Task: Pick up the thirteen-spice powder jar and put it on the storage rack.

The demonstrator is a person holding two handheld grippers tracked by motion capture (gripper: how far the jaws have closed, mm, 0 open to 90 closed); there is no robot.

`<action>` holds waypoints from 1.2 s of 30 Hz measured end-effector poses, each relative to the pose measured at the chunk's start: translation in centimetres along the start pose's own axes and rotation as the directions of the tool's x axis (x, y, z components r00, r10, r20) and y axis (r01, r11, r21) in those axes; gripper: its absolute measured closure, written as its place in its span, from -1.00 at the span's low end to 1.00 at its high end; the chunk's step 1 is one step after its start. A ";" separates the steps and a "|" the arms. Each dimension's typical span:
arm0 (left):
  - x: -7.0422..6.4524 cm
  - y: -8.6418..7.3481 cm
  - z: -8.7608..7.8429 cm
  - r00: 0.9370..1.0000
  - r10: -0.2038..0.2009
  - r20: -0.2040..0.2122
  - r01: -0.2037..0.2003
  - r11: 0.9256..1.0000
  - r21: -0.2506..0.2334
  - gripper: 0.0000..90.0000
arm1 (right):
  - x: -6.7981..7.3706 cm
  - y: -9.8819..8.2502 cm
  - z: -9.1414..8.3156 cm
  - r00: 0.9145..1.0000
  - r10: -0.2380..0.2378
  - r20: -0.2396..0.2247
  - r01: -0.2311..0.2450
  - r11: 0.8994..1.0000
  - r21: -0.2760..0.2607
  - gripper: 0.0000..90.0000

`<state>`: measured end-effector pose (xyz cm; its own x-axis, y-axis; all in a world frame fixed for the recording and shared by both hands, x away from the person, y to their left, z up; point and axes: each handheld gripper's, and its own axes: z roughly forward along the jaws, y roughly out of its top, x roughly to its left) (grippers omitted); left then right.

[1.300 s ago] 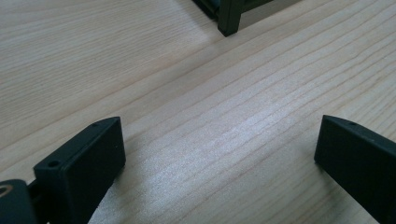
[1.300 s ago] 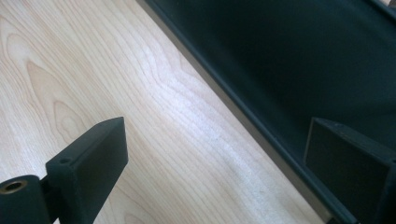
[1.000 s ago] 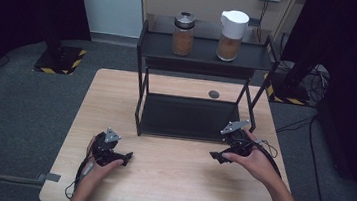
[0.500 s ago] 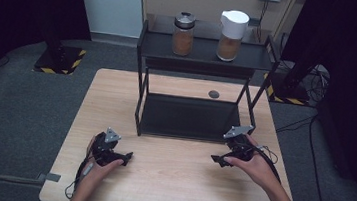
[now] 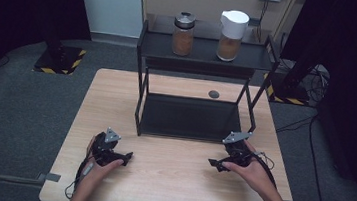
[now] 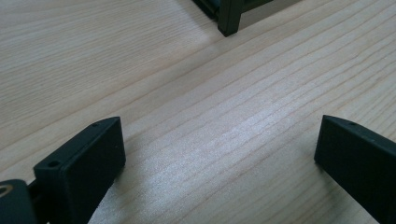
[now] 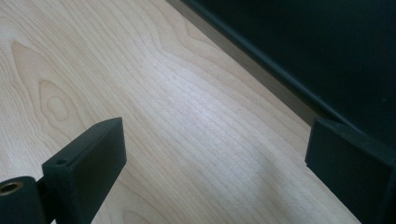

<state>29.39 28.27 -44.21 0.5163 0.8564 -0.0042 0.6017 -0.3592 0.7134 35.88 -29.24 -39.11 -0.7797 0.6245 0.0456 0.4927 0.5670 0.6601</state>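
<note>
My left gripper [image 5: 127,156] rests low over the wooden table [image 5: 167,185] near its front left, held in a hand, jaws wide apart with nothing between them. In the left gripper view the left gripper [image 6: 219,140] spans bare wood, with a black rack leg [image 6: 229,18] ahead. My right gripper [image 5: 213,163] sits at the front right, just before the black two-level rack [image 5: 189,118], and points left. The right gripper [image 7: 215,140] is open and empty over the wood, with the rack's dark lower shelf [image 7: 299,56] beside it.
On the rack's top shelf stand a glass jar with a metal lid [image 5: 183,34] and a white-lidded jar [image 5: 232,30], both with brown contents. A small dark round object [image 5: 213,94] lies on the table behind the rack. Cables trail on the floor at the right.
The right hand and its gripper have sunk toward the tabletop and come slightly nearer the front edge. The left hand has stayed put.
</note>
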 end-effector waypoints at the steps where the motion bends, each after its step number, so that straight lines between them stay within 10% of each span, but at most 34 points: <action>1: 0.0 0.0 0.0 1.000 0.000 0.000 0.000 1.000 0.000 -0.99 | 0.0 0.0 0.0 1.000 0.000 0.000 0.000 1.000 0.000 -0.87; 36: 0.0 0.0 0.0 1.000 0.000 0.000 0.000 1.000 0.000 -0.99 | 3.8 -2.9 2.7 1.000 -0.020 0.010 0.021 0.997 -0.073 -0.89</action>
<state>29.39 28.28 -44.22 0.5165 0.8563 -0.0045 0.6016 -0.3591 0.7135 32.52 -27.06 -42.84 -0.7854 0.6184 0.0245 0.4469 0.5393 0.7137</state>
